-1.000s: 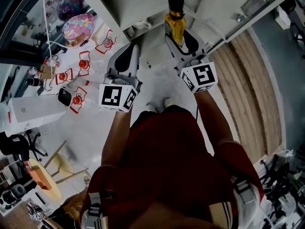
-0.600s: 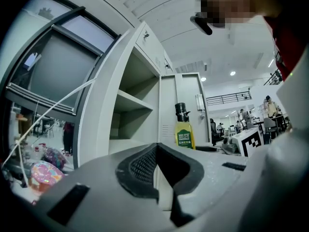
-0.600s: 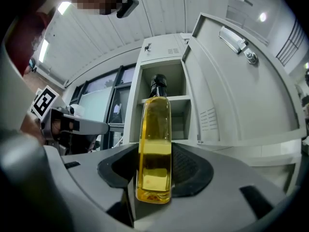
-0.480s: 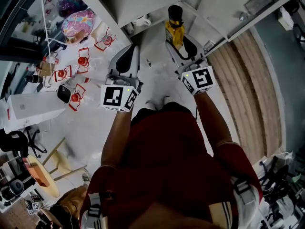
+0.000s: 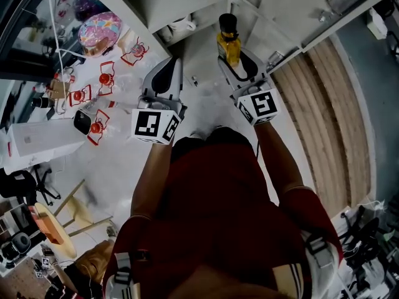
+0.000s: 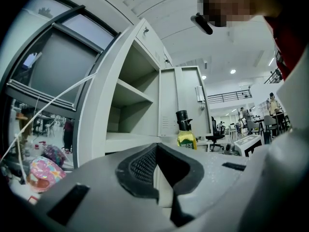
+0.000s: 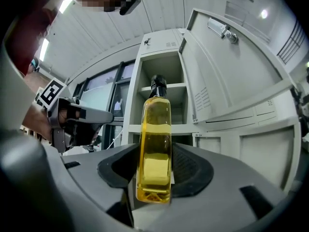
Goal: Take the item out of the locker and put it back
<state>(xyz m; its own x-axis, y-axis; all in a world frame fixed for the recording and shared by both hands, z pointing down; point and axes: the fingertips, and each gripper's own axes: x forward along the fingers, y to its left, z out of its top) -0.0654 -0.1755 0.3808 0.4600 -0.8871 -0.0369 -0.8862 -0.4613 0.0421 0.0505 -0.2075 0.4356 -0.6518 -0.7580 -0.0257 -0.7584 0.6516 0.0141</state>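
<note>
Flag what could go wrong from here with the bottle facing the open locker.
The right gripper grips the bottle only near its base; tall as it is, it could tilt or slip in the jaws. Its black cap could catch a locker shelf edge going in. The open door, just right of it, could be clipped.

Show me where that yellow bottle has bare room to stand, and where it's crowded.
For the bottle: in the locker, the upper shelf and lower shelf both look bare, beside the open door. Crowded: the floor left of the locker, with red packets and a pink bag.
</note>
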